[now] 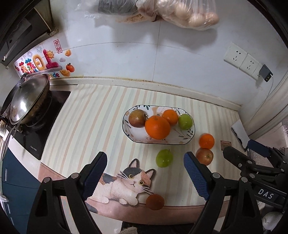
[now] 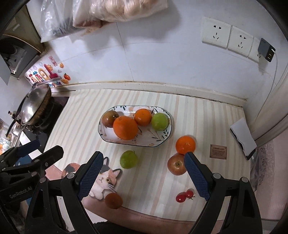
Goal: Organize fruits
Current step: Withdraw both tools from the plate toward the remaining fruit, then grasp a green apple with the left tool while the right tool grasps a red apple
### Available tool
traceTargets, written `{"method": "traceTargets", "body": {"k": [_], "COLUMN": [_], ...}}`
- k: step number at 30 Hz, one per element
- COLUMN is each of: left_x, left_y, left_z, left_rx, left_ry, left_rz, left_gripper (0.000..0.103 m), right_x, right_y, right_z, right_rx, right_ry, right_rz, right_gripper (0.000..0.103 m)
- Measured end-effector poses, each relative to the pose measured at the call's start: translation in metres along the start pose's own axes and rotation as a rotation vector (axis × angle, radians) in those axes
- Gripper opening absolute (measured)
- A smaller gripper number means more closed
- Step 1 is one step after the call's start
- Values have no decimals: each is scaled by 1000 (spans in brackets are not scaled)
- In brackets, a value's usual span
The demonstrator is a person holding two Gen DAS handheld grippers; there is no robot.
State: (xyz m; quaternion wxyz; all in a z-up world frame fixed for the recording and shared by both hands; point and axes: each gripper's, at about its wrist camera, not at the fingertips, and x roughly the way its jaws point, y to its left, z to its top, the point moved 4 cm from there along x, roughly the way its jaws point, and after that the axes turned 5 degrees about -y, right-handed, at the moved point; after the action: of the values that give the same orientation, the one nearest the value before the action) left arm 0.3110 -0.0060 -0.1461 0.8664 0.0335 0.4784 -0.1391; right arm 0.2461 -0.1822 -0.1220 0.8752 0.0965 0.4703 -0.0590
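An oval patterned plate (image 1: 189, 138) (image 2: 108, 138) on the striped mat holds a reddish apple (image 1: 137, 118), a large orange (image 1: 157, 127), a small orange (image 1: 170, 117) and a green fruit (image 1: 185, 121). Loose on the mat lie a green fruit (image 1: 164, 158) (image 2: 128, 159), an orange (image 1: 206, 141) (image 2: 185, 145), a red apple (image 1: 204, 156) (image 2: 176, 164), a brown fruit (image 1: 155, 202) (image 2: 113, 200) and two cherry tomatoes (image 2: 184, 195). My left gripper (image 1: 145, 177) is open and empty above the mat's front. My right gripper (image 2: 144, 177) is open and empty, its right finger beside the red apple.
A wok with a steel lid (image 1: 27, 102) sits on a stove at the left. Wall sockets with a charger (image 2: 266, 47) are at the back right. A phone (image 2: 243, 137) lies at the right edge. Bags hang on the wall (image 1: 180, 12).
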Motion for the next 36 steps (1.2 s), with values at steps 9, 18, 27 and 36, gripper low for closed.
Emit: {"method": "traceTargets", "body": {"k": [9,18,27,36], "left_x": [4,75,180,242], "left_y": [0,-4,-31,-66], "left_z": [-2,-9,-34,-62], "left_rx": [-25,-8,13,142], "left_ry": [11,146,429,563], "left_rz": [5,57,-25,-42], "left_gripper": [87,87,87,86], "right_x": [-3,74,169,221], "right_y": [-10,-78,-123,-131], "right_z": [0,-10,-53,-77], "right_rx": [54,198,314,318], "right_ry": [4,151,342,434], "right_rz": [35,-15,-37,-60], "right_gripper": [93,93,92,85]}}
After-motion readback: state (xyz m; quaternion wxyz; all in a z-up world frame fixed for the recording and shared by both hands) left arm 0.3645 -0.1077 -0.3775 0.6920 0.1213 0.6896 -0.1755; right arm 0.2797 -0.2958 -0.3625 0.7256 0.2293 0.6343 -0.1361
